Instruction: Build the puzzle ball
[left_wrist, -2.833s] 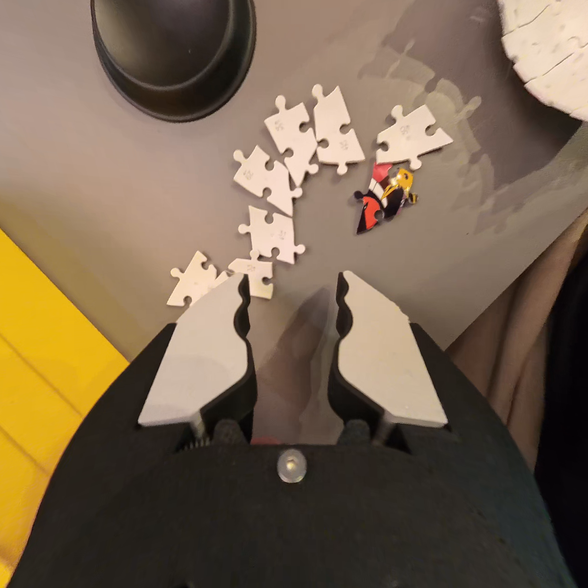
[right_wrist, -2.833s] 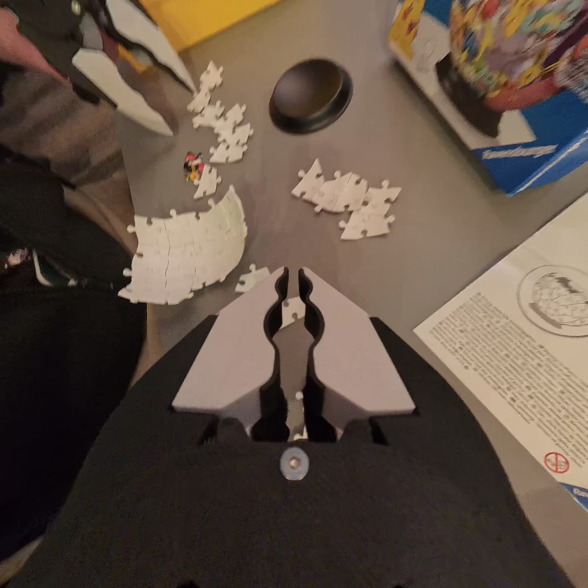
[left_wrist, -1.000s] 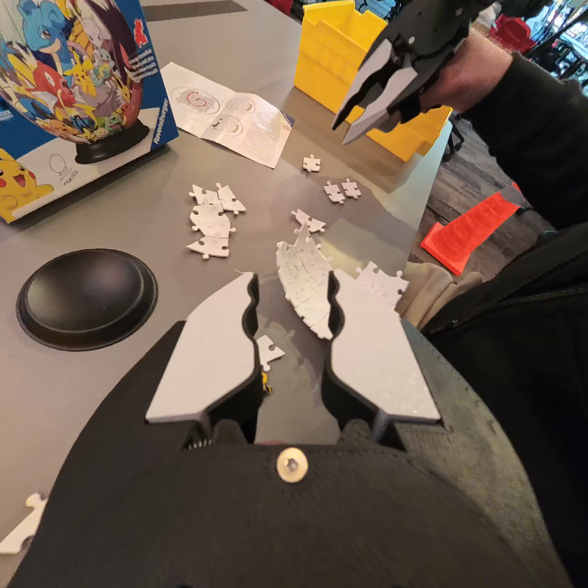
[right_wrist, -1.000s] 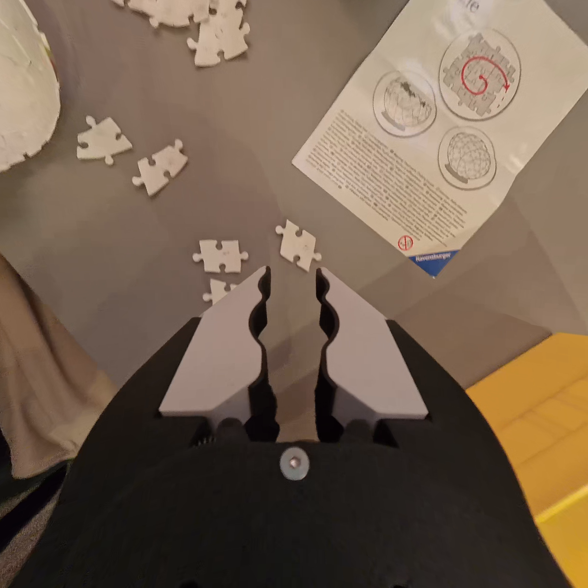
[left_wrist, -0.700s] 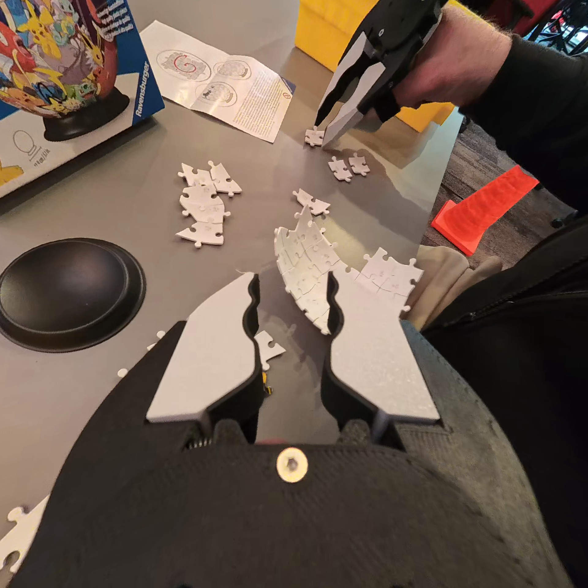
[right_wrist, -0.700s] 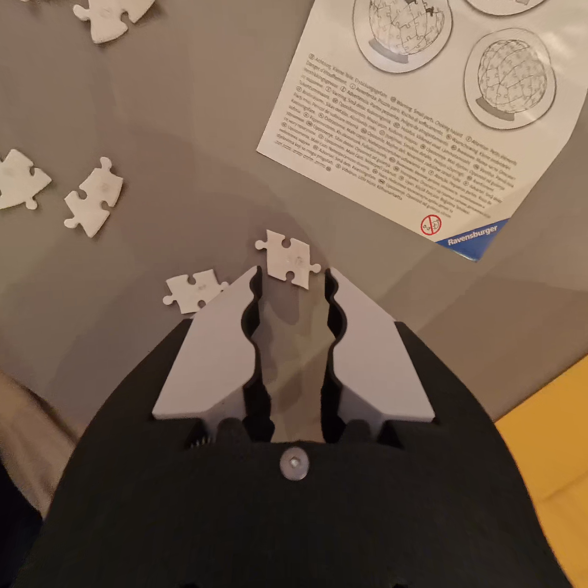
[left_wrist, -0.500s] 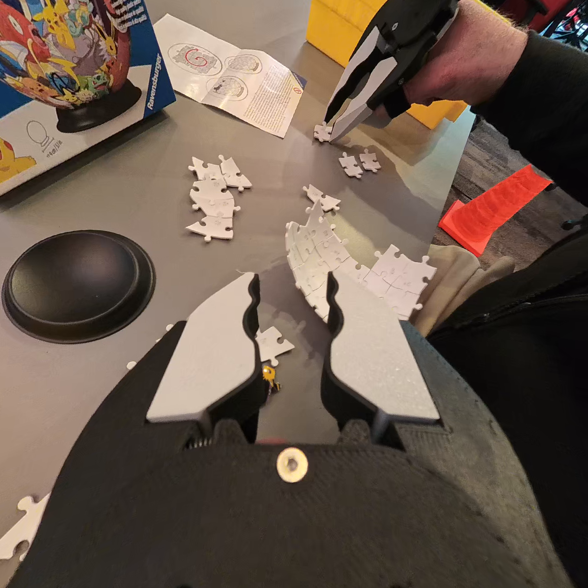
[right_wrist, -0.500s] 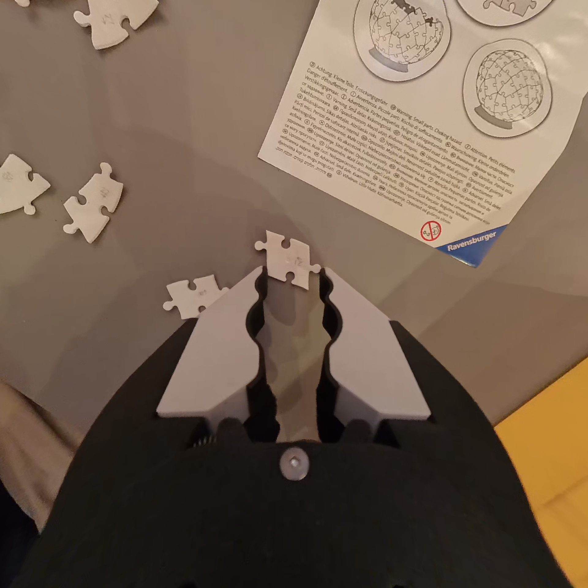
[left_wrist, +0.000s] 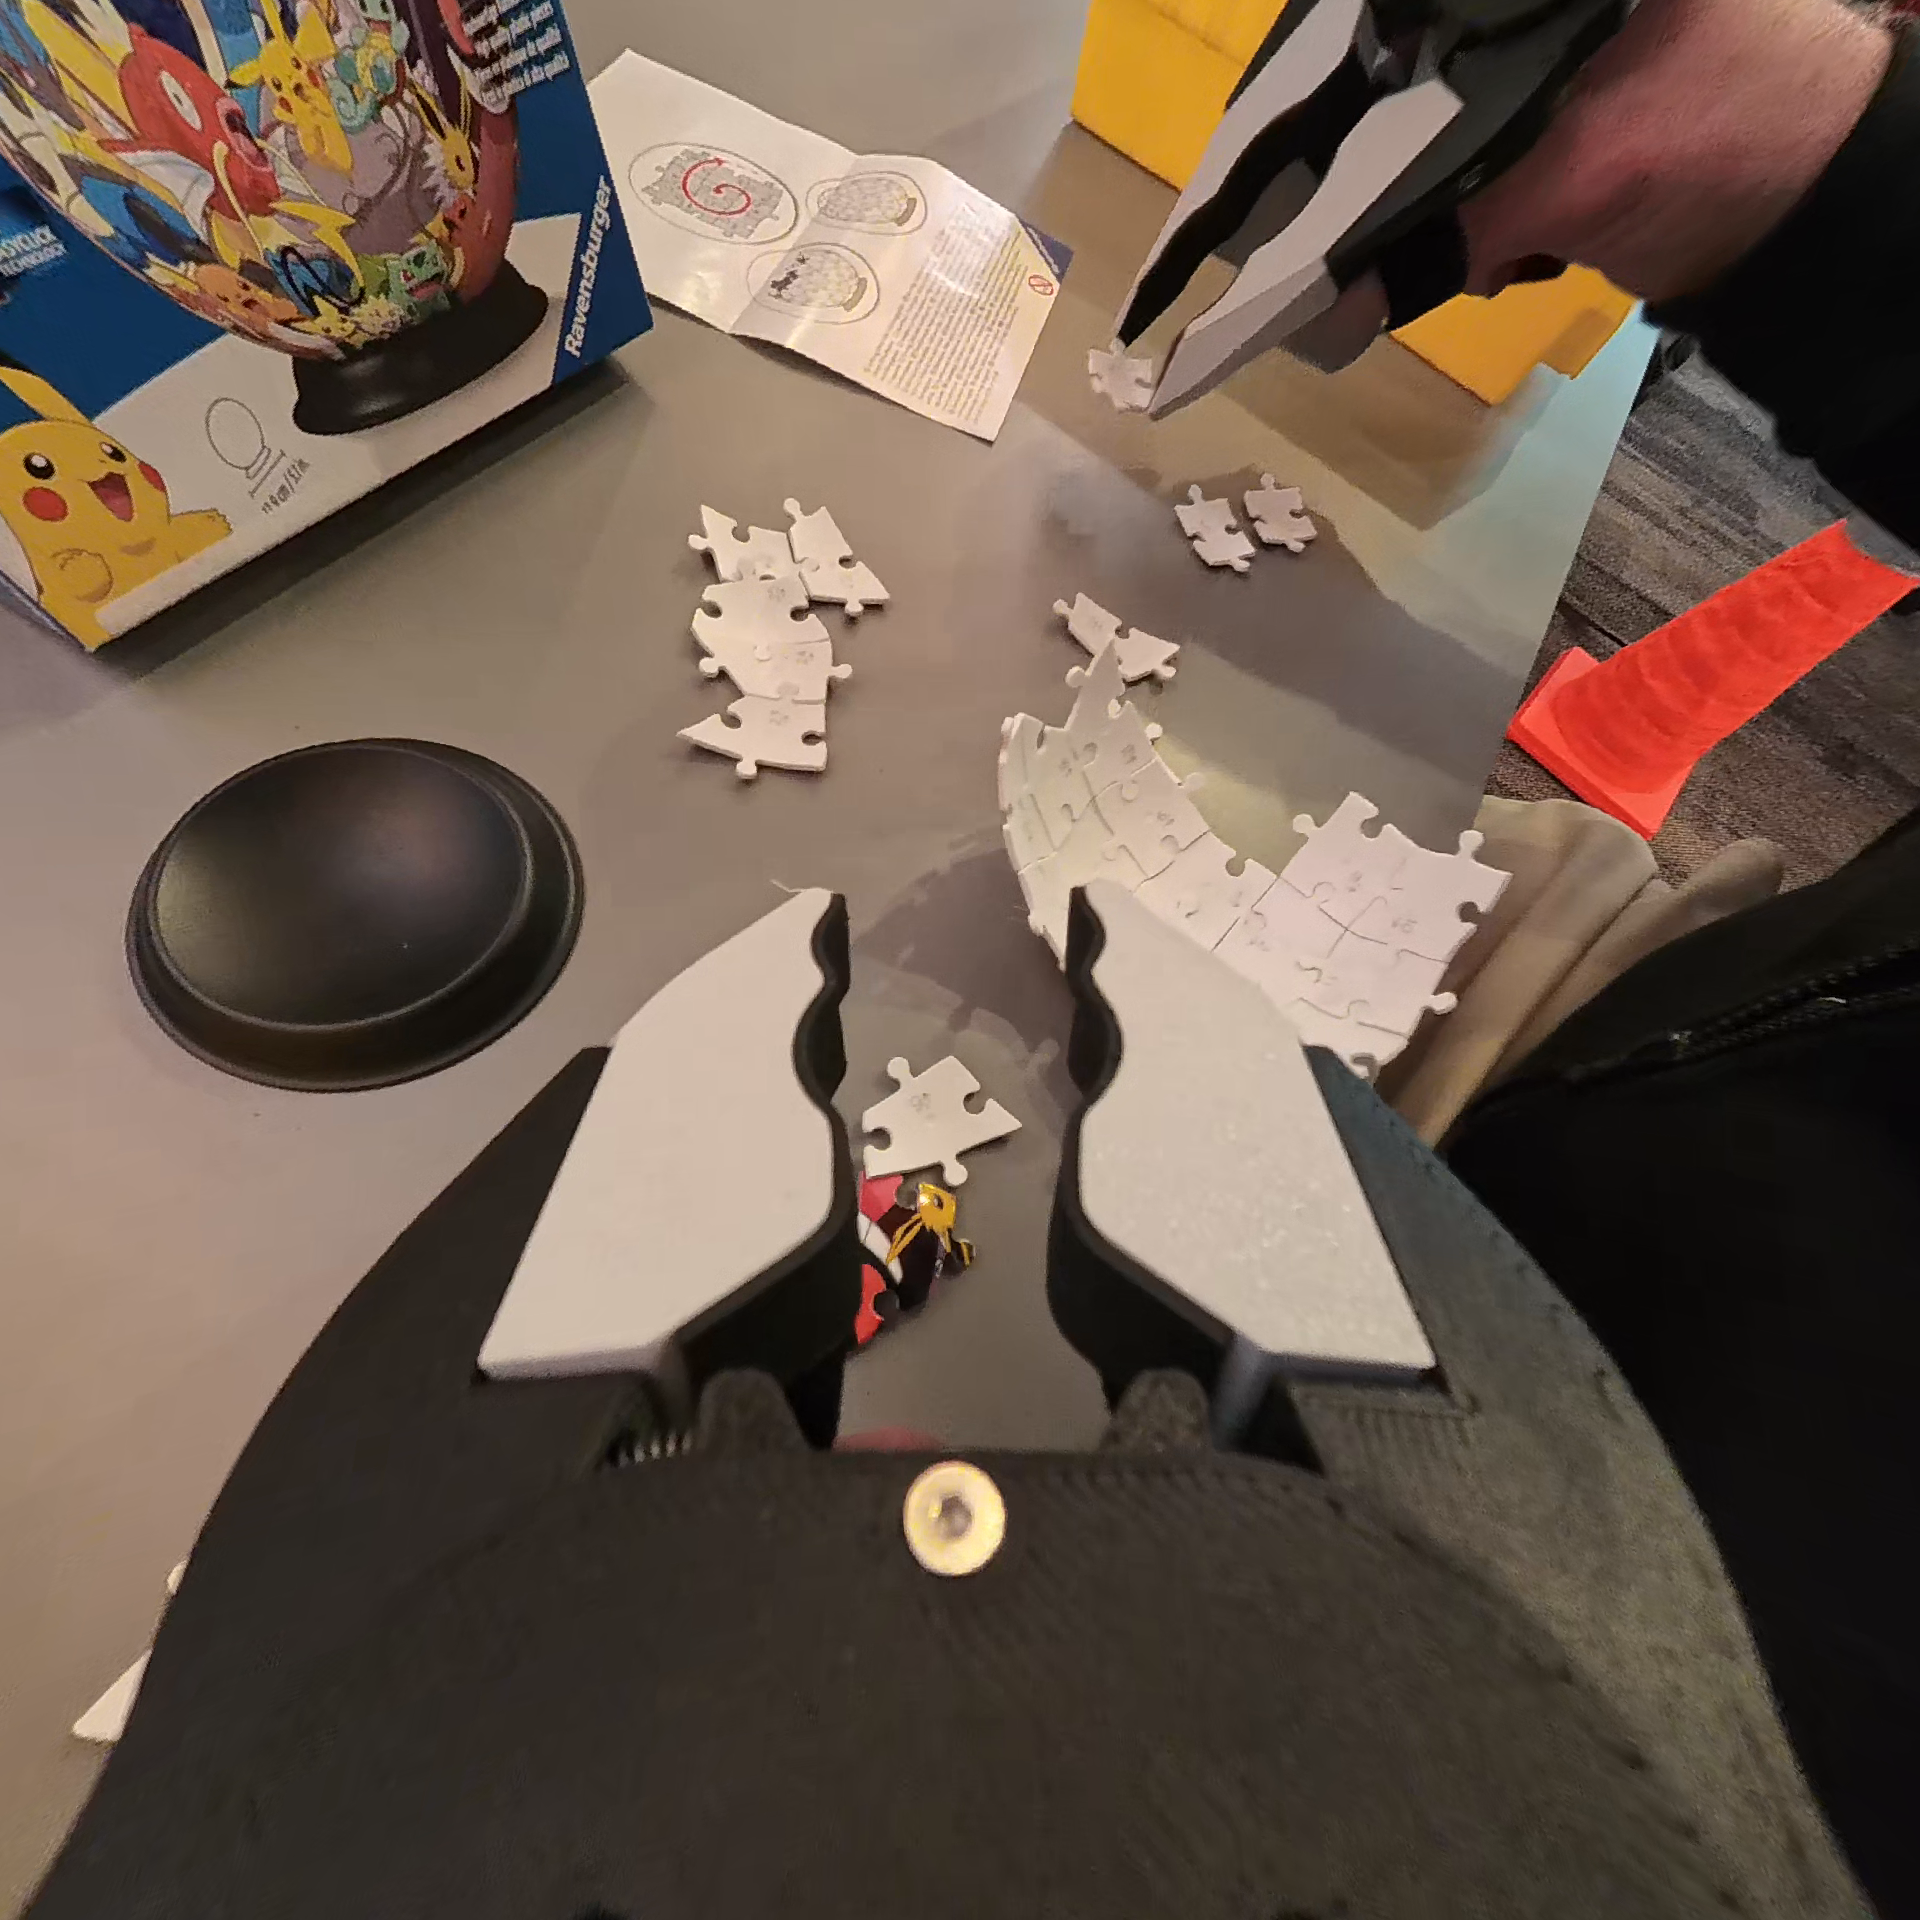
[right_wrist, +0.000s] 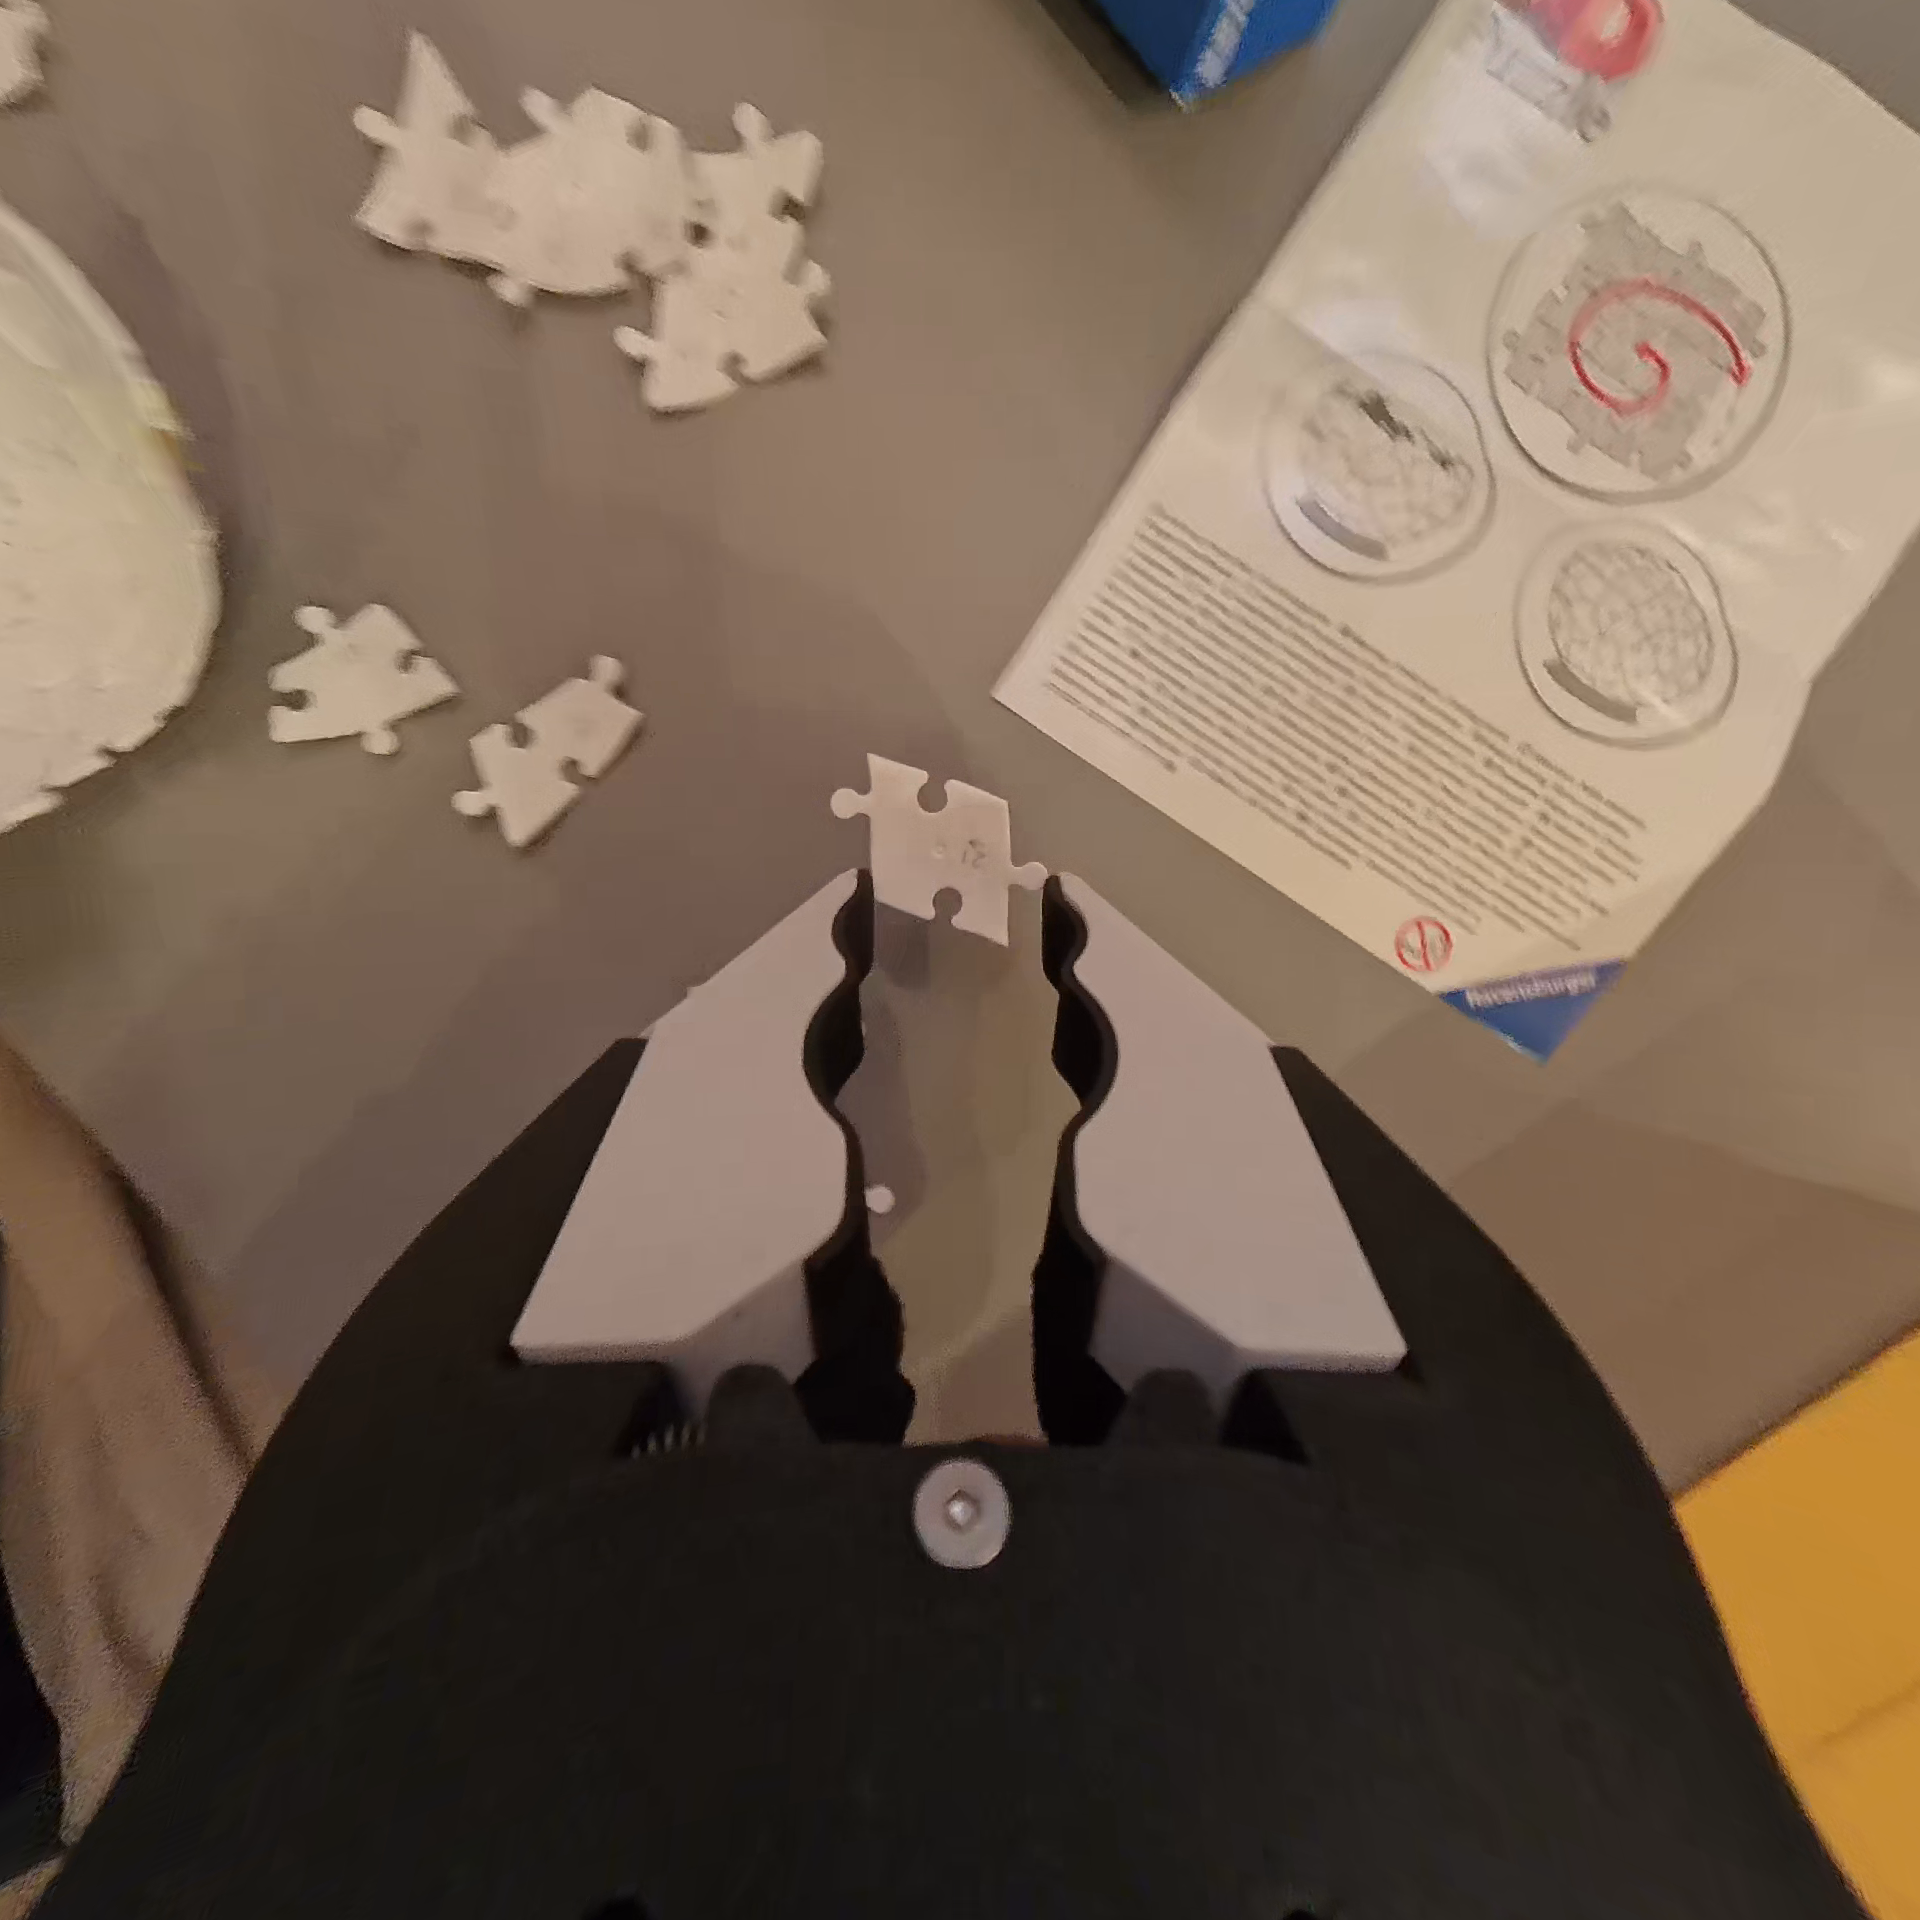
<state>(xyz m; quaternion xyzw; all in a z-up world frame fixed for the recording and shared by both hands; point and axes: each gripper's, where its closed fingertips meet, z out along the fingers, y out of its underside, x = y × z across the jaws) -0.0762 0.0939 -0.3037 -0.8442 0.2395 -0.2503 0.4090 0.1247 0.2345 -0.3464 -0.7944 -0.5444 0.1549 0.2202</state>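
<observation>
While loose pieces lie beside, right tool pinches a piece

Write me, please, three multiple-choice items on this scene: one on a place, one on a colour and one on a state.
1. Where does the black stand sit in the left wrist view?
A) on a shelf
B) on the table, left of the loose pieces
C) in a drawer

2. What colour is the cone?
A) green
B) blue
C) orange

3. What is the right hand-held gripper doing?
A) pinching a white puzzle piece at its fingertips
B) gripping a pen
C) gripping a cup

Answers:
1 B: it rests on the grey top beside the white cluster.
2 C: it shows bright orange past the table edge.
3 A: the piece spans the gap between both tips.
</observation>
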